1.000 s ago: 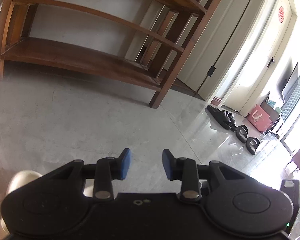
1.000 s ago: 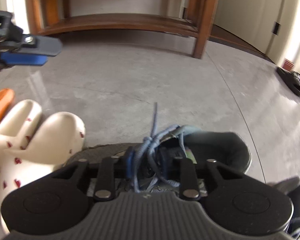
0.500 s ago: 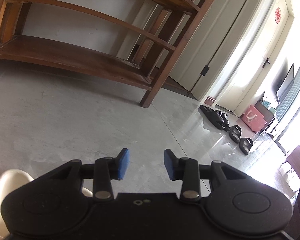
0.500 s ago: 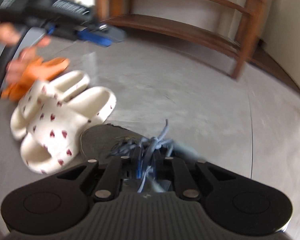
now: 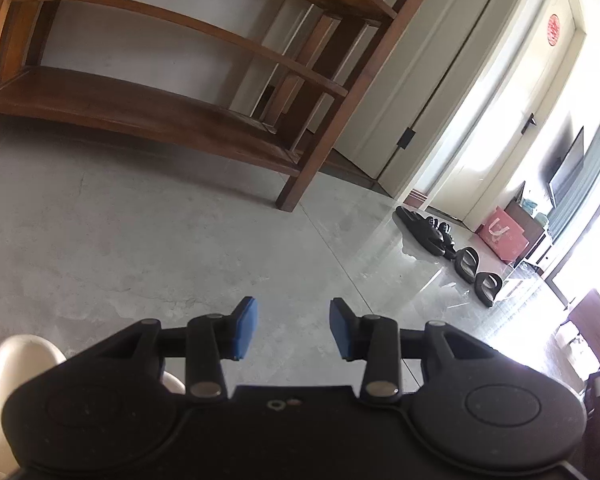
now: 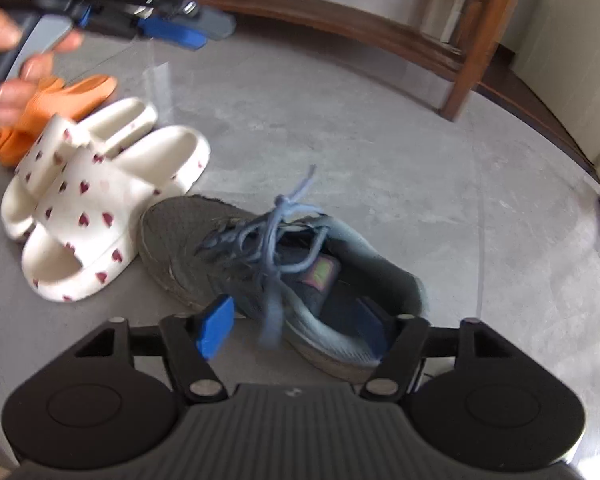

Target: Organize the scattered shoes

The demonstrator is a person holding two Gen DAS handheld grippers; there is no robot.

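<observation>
Right claw (image 6: 296, 320) just opening over grey sneaker (image 6: 260, 256), heart-print slides (image 6: 96, 200) beside, orange slipper (image 6: 60, 100) behind

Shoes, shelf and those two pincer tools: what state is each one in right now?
Grey sneaker: on the floor, laces loose, just let go.
White heart slippers: paired side by side, upright.
Orange slippers: on the floor behind the white pair.
Black slippers: lined up by the far wall.
Wooden shelf: no shoes visible on it.
Right gripper: open, jaws just widened either side of the sneaker.
Left gripper: open, holding nothing.
</observation>
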